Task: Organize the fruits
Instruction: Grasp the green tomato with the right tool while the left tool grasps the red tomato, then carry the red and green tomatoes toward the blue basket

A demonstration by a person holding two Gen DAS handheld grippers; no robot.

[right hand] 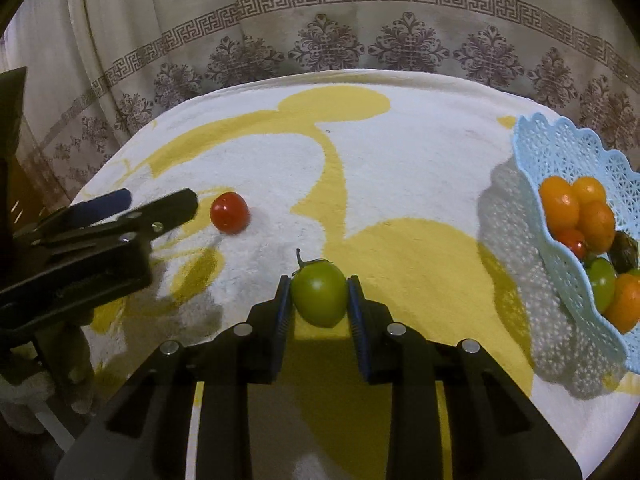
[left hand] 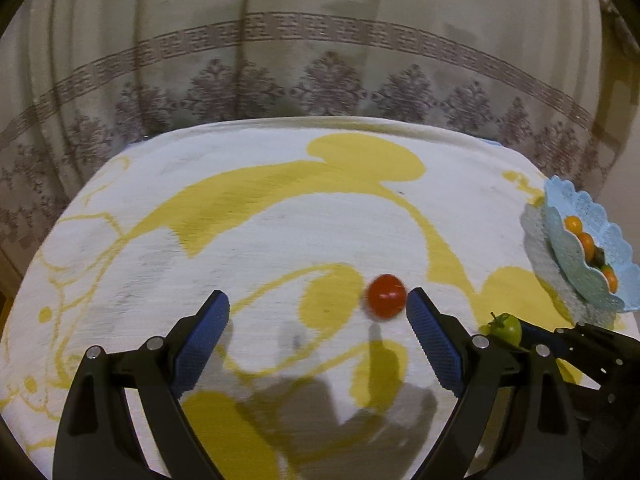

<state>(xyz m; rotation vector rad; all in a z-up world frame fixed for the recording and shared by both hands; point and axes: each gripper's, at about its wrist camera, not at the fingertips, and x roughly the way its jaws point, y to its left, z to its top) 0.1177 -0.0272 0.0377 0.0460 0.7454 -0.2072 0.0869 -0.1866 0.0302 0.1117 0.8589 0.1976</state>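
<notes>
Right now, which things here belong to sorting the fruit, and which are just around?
Belongs to the job:
green tomato, clamped in the right gripper
red tomato, by the open left gripper
blue lattice basket, already holding fruit

Just there:
yellow-and-white cloth
patterned curtain

The left gripper point(left hand: 318, 312) reaches forward over the table with its jaws spread wide, both blue pads facing inward; the right pad's tip point(left hand: 416, 300) sits just beside a red tomato point(left hand: 385, 295), the left pad well apart from it. Seen from the right wrist camera, the left gripper point(right hand: 160, 204) comes in from the left edge, angled toward the right. The right gripper point(right hand: 319, 300) points forward, its jaws closed in against both sides of a green tomato point(right hand: 319, 298), pads pressed flat to it
</notes>
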